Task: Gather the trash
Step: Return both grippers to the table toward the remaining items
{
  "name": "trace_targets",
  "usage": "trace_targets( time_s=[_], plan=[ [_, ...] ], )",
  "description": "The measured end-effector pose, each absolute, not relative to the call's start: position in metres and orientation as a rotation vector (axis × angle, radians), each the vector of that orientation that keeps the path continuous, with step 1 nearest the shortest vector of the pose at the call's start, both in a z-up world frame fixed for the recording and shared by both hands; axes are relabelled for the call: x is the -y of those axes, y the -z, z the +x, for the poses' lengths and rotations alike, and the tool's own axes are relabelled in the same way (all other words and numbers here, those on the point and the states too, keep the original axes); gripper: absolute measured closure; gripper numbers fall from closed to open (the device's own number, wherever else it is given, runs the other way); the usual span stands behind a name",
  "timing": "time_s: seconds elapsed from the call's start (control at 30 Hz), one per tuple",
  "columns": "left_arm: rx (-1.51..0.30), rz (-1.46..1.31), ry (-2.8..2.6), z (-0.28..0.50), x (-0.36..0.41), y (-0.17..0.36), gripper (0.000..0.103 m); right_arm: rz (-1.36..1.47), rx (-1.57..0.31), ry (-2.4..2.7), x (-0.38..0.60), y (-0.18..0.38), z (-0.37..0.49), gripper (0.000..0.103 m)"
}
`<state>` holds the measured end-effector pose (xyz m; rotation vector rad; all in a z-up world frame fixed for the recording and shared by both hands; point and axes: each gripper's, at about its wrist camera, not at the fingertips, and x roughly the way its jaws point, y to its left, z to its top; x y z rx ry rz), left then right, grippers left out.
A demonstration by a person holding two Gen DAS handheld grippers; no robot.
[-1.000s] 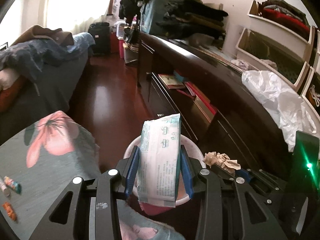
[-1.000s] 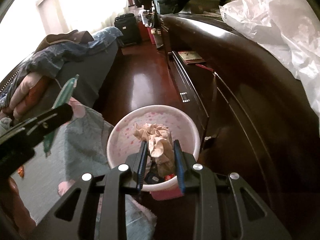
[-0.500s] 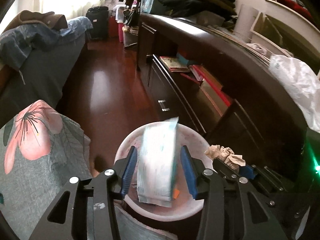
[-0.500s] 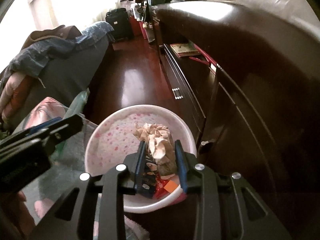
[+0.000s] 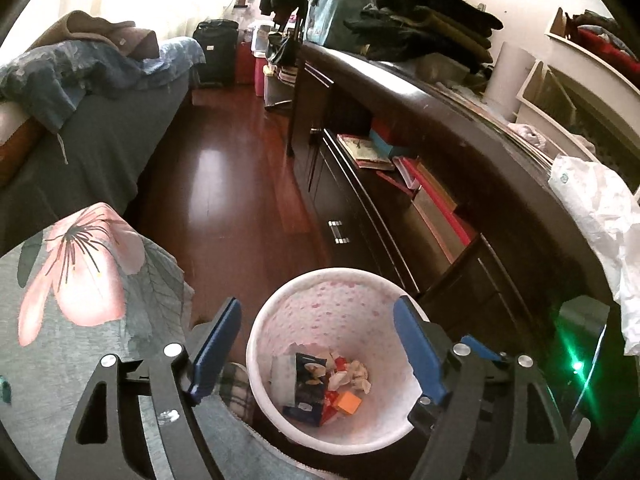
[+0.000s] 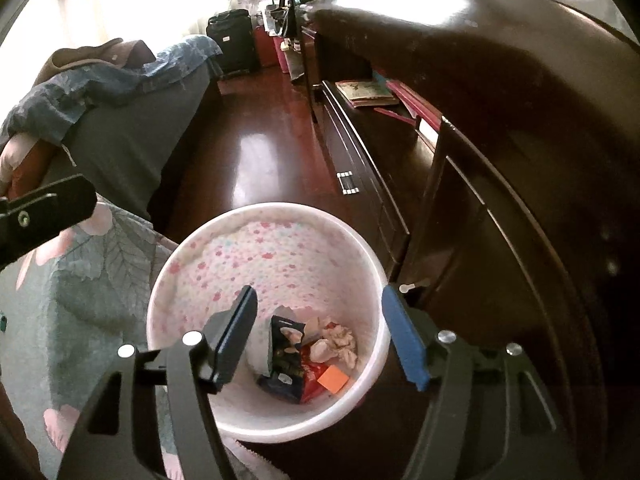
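- While its jaws are opening with nothing between them, the left gripper [image 5: 318, 348] hangs over the waste bin [image 5: 280, 300] at lower centre.
- Right gripper [image 6: 320, 334]: likewise opening, empty, above the bin's trash [image 6: 304, 356].

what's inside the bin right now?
Bin holds a dark wrapper, crumpled tissue, red packet, orange square and a pale pack. Anything beneath them is covered.
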<state>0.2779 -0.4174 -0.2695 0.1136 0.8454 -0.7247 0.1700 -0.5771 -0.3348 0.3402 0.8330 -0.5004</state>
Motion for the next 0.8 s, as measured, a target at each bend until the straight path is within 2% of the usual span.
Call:
trace_targets(
  time_s=[0.17,0.23,0.37,0.8],
  plan=[
    [-0.824,0.099,0.719,0.271,0.403,0.256,0.022,0.317,-0.828,0.492,0.563,0.320,0.165,0.033],
    [-0.815,0.096,0.710,0.269,0.395,0.250,0.022,0.305,-0.818,0.482,0.554,0.312,0.162,0.028],
    [-0.788,0.089,0.670,0.263,0.369,0.239,0.020,0.272,-0.805,0.448,0.527,0.295,0.155,0.024],
    [-0.744,0.030,0.326,0.262,0.201,0.221,0.012,0.163,-0.838,0.179,0.392,0.272,0.174,0.021]
  ],
)
